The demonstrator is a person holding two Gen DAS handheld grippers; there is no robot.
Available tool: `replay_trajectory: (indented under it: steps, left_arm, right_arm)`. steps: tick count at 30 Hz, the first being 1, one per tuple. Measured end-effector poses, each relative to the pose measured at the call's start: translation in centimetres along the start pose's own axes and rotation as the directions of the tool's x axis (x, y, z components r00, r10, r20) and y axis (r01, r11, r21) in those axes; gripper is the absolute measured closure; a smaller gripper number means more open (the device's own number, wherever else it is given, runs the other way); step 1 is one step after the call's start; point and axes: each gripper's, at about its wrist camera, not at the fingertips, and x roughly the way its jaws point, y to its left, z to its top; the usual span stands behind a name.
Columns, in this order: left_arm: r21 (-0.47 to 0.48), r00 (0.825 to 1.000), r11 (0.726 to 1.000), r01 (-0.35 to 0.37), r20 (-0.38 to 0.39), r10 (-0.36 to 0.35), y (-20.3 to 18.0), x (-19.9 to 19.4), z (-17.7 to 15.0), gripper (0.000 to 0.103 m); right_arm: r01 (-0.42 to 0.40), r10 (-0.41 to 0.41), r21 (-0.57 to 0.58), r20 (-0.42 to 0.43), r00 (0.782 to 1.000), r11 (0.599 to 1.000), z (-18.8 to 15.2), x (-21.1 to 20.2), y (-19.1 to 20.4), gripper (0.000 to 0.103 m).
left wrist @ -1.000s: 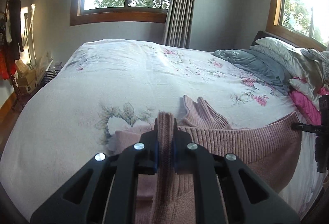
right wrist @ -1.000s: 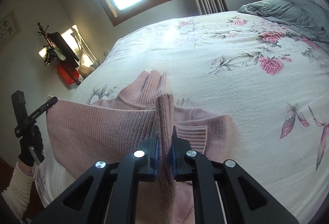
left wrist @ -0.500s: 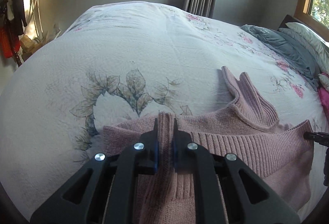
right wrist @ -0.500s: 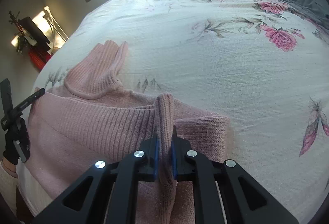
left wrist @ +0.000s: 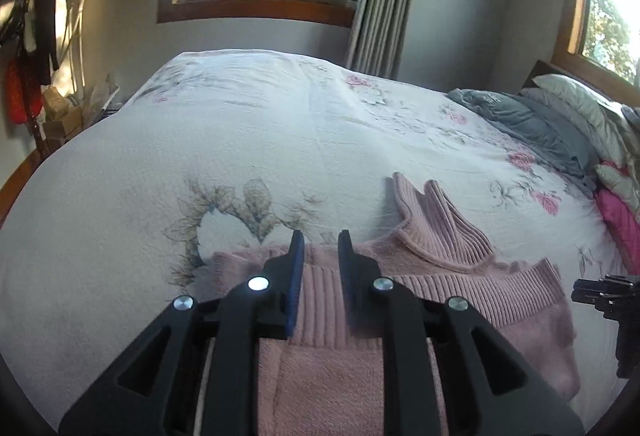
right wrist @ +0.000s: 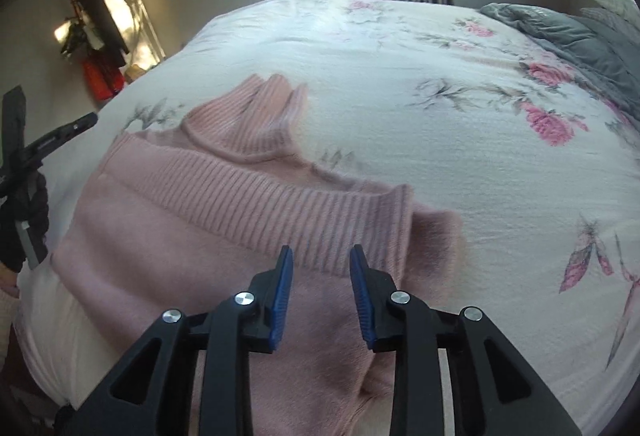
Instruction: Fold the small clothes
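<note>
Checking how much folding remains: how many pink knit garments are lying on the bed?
1: the pink sweater lies folded near the bed's front edge, under both open grippers, left and right. Others may be hidden.

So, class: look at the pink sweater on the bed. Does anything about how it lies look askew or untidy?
Yes. The pink sweater is folded hem-up, but the ribbed hem band runs slanted, not square. At its right end a lower layer pokes out past the fold. The ribbed collar sticks out, tilted. Both grippers are open.
</note>
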Motion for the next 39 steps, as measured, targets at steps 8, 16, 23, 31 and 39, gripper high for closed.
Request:
replay_trajectory:
  steps: [8, 16, 23, 31, 39]
  left_arm:
    - [0.141, 0.977, 0.99, 0.027, -0.214, 0.004, -1.2, 4.7, -5.5, 0.083]
    - [0.107, 0.978, 0.992, 0.062, -0.204, -0.039, -1.0, 4.7, -4.1, 0.074]
    - [0.071, 0.979, 0.993, 0.096, -0.188, -0.081, -3.7, 8.5, 1.5, 0.063]
    - [0.076, 0.957, 0.993, 0.093, -0.281, -0.068, -7.4, 16.8, 3.8, 0.059]
    - [0.041, 0.944, 0.992, 0.123, -0.313, -0.104, -8.6, 20.4, 3.9, 0.079]
  right_arm:
    - [0.028, -0.026, 0.022, -0.114, 0.993, 0.999, -2.9, 4.5, -1.4, 0.078]
    - [-0.037, 0.044, 0.073, -0.099, 0.994, 0.997, -0.8, 4.0, -1.8, 0.074]
    - [-0.138, 0.155, 0.204, -0.073, 0.985, 0.969, 7.3, 7.3, -2.0, 0.069]
    - [-0.148, 0.18, 0.325, -0.071, 0.981, 0.934, 14.1, 14.6, -2.1, 0.054]
    - [-0.151, 0.186, 0.346, -0.07, 0.98, 0.926, 14.6, 19.6, -1.8, 0.06]
